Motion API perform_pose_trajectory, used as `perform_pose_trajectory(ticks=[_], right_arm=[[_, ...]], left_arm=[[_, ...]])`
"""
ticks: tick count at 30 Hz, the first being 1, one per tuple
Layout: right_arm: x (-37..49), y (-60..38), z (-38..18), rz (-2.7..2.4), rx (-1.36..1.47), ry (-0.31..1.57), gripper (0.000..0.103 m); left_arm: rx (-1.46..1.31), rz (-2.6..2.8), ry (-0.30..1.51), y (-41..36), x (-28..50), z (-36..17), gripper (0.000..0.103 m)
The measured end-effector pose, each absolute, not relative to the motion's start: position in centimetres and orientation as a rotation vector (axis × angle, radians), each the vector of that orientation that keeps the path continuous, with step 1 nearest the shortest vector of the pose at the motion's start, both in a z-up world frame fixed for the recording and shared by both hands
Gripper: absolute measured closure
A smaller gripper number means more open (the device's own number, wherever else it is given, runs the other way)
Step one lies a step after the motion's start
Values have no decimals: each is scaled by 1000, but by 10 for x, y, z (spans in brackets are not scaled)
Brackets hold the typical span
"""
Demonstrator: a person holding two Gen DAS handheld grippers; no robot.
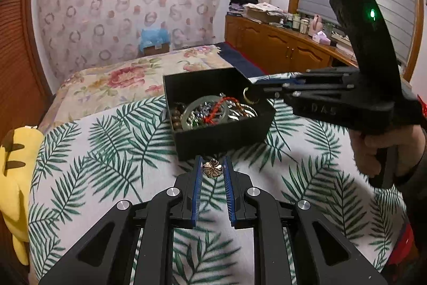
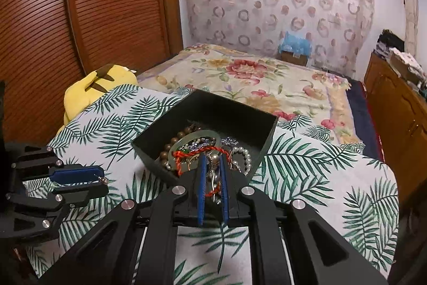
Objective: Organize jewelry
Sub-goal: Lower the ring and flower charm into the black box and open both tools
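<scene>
Leaf-print bedding (image 1: 112,151) carries one black box (image 1: 218,135) at mid-frame, heaped with tangled jewelry: one green bangle (image 1: 205,111), at least two bead strings. Left tongs (image 1: 212,167) pinch one flower brooch (image 1: 212,168) below the box; it could slip and vanish into the cloth. Right tongs (image 1: 253,94) hold one gold ring (image 1: 249,94) over the box, which could snag.
</scene>
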State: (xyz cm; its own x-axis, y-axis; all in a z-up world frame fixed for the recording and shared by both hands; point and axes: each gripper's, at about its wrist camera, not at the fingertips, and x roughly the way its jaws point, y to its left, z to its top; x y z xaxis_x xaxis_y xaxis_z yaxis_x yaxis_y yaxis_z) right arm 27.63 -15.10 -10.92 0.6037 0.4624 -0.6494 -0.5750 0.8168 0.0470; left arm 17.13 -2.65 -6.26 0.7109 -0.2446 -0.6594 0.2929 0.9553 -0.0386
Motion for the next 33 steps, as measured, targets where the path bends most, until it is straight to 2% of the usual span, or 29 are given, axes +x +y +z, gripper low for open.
perform_pose_trajectory(ticks=[6,11,21,22,24,33], right_arm=[[285,-150,-113,609,-159,709,91],[284,-154,-111,606,-152,694,75],[274,-175,-106,582,-121,678,75],[272,-178,-106,582,-115,676,75],[268,-184,-104,573,-106,667,75],[238,-205,-100,518,-62,610,75]], left_arm=[[64,-282,704,-28,194,-56,88],[53,-271,696,-30,212,-52,88],[48,-253,699,-39,233,-53,86],[45,-251,698,-39,234,-53,84],[39,-244,691,-39,232,-52,64],[36,-195,665,-36,201,-43,18]])
